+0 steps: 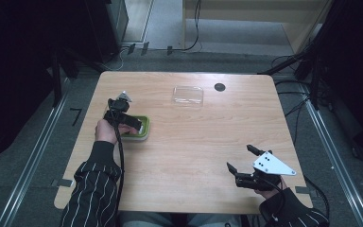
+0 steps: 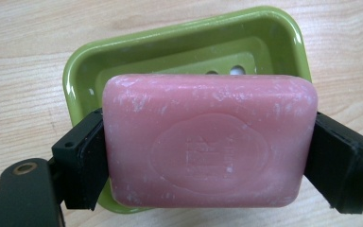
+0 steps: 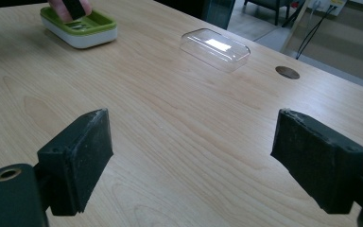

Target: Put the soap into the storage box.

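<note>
In the high view, the left gripper (image 1: 133, 124) hangs over a green dish (image 1: 143, 134) near the left edge of the table (image 1: 194, 142). The dish's long axis runs roughly left to right across the table. The gripper's body hides what is between its jaws here. A clear lid (image 1: 187, 95) lies well apart toward the far side, its long axis also left to right, with a dark round hole (image 1: 220, 87) just beside it to the right. The right gripper (image 1: 240, 158) rests near the table's front right corner, jaws spread wide and pointing toward the far left, with nothing between them.

In the left gripper view, the left gripper (image 2: 210, 146) clamps a pink soap (image 2: 210, 142) by its two short ends, one pad on each. The soap's long axis runs straight across from jaw to jaw, and its broad stamped face is turned toward the camera. It sits above the dish (image 2: 85, 66), covering the dish's near part; whether it touches the dish cannot be told. The dish's long axis lies close to parallel with the soap's, tilted slightly up to the right, and two drain holes show in its floor just beyond the soap.

In the right gripper view, the right gripper (image 3: 191, 142) stands open over bare table (image 3: 170, 142), pads wide apart. The lid (image 3: 215, 48) lies ahead, its long axis slanting from near right to far left. The dish (image 3: 80, 29) is at the far left, with the soap (image 3: 56, 10) gripped over it.
</note>
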A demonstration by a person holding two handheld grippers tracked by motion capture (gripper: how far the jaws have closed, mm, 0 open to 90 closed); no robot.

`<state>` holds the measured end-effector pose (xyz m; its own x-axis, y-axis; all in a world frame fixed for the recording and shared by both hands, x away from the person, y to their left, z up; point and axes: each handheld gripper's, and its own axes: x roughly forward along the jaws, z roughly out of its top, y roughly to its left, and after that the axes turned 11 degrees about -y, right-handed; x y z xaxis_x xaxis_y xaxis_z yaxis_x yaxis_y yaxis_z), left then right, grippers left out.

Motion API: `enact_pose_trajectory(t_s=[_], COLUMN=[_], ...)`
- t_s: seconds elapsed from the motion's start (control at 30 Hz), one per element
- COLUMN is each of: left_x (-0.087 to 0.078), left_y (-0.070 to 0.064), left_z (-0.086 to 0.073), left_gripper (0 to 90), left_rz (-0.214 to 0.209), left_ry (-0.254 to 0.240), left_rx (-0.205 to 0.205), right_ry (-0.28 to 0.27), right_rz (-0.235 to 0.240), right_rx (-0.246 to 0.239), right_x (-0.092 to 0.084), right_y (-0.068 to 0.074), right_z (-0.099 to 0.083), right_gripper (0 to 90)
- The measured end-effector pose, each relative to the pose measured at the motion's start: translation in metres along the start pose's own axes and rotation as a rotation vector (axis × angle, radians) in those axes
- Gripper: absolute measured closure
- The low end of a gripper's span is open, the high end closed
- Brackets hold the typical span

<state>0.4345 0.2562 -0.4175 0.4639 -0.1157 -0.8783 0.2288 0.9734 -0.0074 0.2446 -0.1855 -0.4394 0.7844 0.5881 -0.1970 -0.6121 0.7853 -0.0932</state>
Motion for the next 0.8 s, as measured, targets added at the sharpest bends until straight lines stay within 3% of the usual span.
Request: enact_pose_trajectory(t_s=[0.8], left_x=[0.017], left_y=[-0.002], left_z=[0.0], left_gripper=[13.8], left_rz=[0.02], left_ry=[-0.025], left_rx=[-0.053], right_ry=[-0.002], right_rz=[0.001], right_rx=[-0.001], right_x=[0.0], right_y=[0.0], right_z=[0.0], right_gripper=[13.6])
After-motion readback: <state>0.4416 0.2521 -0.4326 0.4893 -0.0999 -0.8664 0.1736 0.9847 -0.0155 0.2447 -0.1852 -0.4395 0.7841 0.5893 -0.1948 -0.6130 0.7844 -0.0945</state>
